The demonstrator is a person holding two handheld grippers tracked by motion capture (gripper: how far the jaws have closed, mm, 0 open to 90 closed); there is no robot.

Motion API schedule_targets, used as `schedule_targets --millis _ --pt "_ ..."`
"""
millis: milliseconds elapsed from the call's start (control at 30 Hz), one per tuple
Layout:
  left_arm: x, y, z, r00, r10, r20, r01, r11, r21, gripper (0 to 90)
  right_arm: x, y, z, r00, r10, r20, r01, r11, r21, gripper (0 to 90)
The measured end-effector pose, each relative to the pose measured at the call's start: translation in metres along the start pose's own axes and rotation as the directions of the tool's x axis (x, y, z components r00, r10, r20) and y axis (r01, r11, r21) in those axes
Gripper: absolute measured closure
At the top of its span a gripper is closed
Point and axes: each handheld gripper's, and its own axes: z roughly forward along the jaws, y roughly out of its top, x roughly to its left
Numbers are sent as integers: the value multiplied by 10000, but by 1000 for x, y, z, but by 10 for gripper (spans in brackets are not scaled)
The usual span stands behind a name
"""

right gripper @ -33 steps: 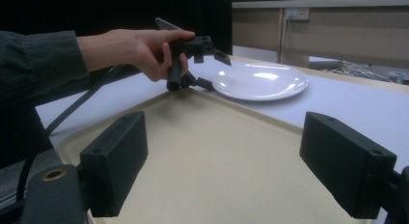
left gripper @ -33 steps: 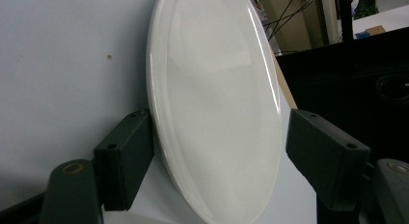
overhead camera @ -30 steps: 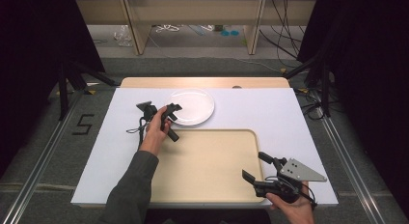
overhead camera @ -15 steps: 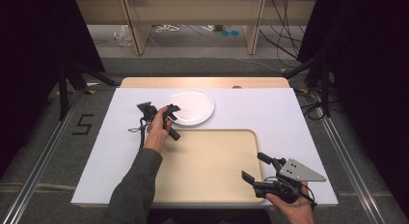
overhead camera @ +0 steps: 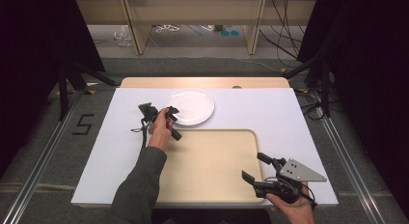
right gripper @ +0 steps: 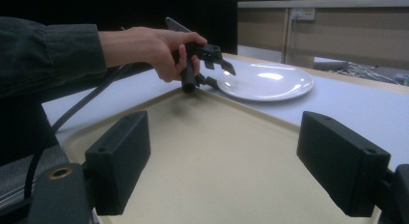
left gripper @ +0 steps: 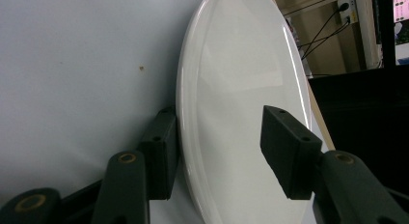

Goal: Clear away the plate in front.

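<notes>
Plate [left gripper: 241,89] rim sits between the left gripper's [left gripper: 219,151] closing jaws.

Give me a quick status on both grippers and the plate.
Left gripper jaws closing around plate rim, upper jaw not yet touching. Right gripper open, over tray corner. Nothing in the way.

White plate on the worktop

The plate [overhead camera: 191,106] is round, glossy and plain white, shallow with a low raised rim, and empty. It lies flat and upright on the white-covered worktop [overhead camera: 270,113], just beyond the far left corner of a beige tray [overhead camera: 212,166]; its near-left rim sits between two black jaws.
</notes>
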Motion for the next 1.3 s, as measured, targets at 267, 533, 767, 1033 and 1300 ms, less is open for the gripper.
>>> schedule_targets --millis 267,533,767,1033,1300 --pt "0 -3 -1 9996 -101 -258 96 9997 -228 589 1 0 2 10000 -10 -81 9 9998 -185 208" --pt "5 -4 -1 9991 -159 -384 145 9992 -375 709 0 0 -1 9998 -89 184 91 9999 -141 214" --pt "11 -4 -1 9998 -109 -180 101 9989 -450 809 1 0 1 10000 -10 -50 10 9999 -147 220" --pt "16 -6 -2 9994 -250 234 262 9982 -532 827 0 0 -1 10000 -9 -5 9 9999 -160 224" --pt "15 -7 -6 9961 -465 749 525 9953 -809 859 0 0 -1 10000 -48 70 49 9998 -175 228"
